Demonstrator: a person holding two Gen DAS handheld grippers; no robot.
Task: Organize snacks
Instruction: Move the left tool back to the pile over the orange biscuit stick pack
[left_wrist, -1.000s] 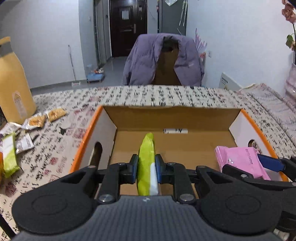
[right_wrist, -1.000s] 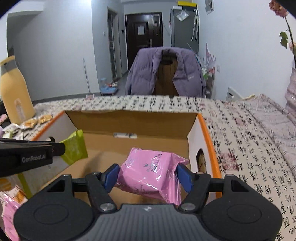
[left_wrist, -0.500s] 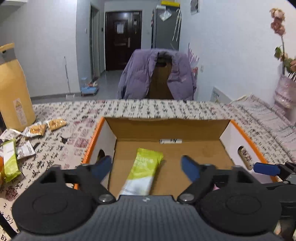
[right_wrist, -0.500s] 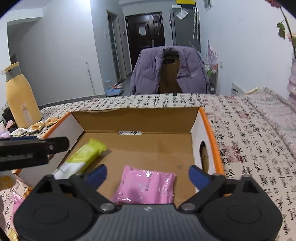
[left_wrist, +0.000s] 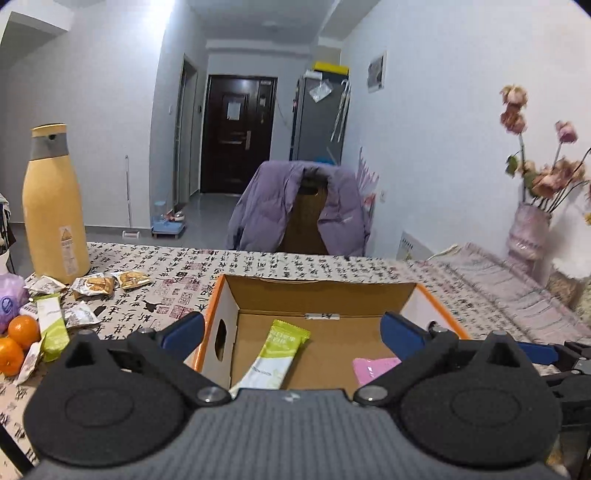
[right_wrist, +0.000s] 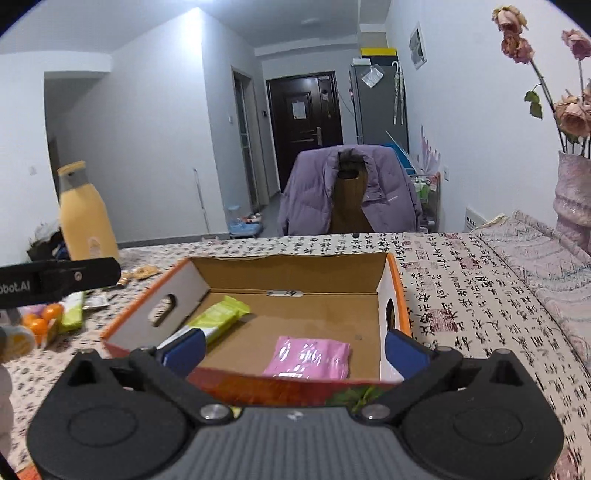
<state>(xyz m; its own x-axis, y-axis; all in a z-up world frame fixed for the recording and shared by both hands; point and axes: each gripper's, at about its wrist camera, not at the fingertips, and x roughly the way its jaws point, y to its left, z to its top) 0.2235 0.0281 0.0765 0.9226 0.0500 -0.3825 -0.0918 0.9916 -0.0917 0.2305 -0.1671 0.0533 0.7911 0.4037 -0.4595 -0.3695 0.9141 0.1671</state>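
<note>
I have both claws released. My left claw (left_wrist: 291, 332) hangs over the near edge of the open cardboard box with the orange rim (left_wrist: 325, 291), its blue pads (left_wrist: 183, 330) spread wide with nothing between them. My right claw (right_wrist: 293, 347) is spread the same way, held just in front of the box's near wall (right_wrist: 280, 387).

Inside the box, the long green-and-white snack packet (right_wrist: 218, 317) lies flat on the cardboard floor toward the left side, angled with its green end pointing to the back wall. The flat pink snack pouch (right_wrist: 310, 356) lies on the floor near the front right, apart from the green packet.

The box sits on the counter covered in a calligraphy-print cloth (right_wrist: 461, 288). To the left of it, more small foil snack packets (left_wrist: 94, 286), another green-and-white packet (left_wrist: 51, 325) and two oranges (left_wrist: 16, 341) are scattered beside the tall yellow bottle with a grey collar (left_wrist: 53, 206). A purple jacket draped over a chair (left_wrist: 299, 206) stands beyond the far counter edge.
</note>
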